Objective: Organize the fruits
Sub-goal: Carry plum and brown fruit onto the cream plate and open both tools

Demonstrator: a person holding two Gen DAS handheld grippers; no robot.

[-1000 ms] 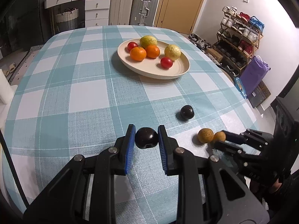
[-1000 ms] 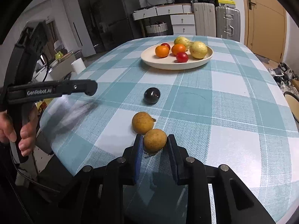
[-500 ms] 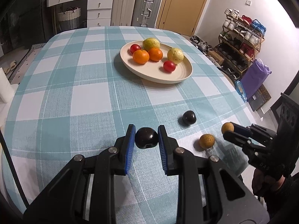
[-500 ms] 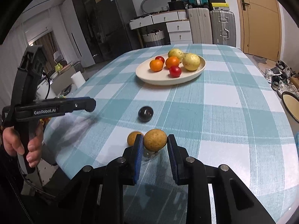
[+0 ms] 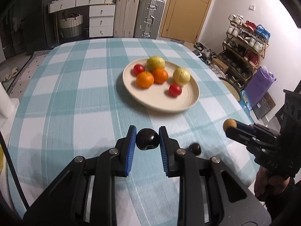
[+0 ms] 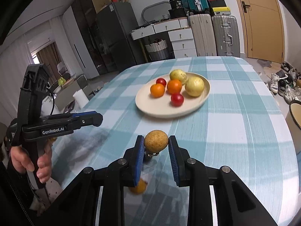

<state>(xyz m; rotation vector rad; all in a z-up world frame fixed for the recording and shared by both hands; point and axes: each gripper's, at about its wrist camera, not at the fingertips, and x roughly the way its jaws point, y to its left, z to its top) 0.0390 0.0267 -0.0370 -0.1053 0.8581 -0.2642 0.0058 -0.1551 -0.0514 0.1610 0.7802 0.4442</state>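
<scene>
A cream plate (image 5: 161, 103) (image 6: 150, 107) on the checked tablecloth (image 5: 65, 98) holds two oranges, two red fruits and two yellow-green fruits. My left gripper (image 5: 147, 139) is shut on a dark purple fruit (image 5: 147, 139), lifted above the cloth short of the plate. My right gripper (image 6: 156, 141) is shut on a tan brown fruit (image 6: 156, 140), also off the table; the left wrist view shows that brown fruit (image 5: 229, 124) at the right. A second dark fruit (image 5: 194, 148) lies on the cloth beside the left fingers. A second brown fruit (image 6: 138, 187) lies below the right fingers.
Suitcases (image 5: 139, 17) and white drawers (image 5: 99, 18) stand beyond the table's far end. A shoe rack (image 5: 244, 43) and a purple bag (image 5: 258, 84) sit off the right side. A hand (image 6: 32, 163) grips the left tool's handle.
Both grippers have lifted their fruits off the cloth and moved toward the plate, which now looks nearer. The second dark fruit and second brown fruit stayed on the table.
</scene>
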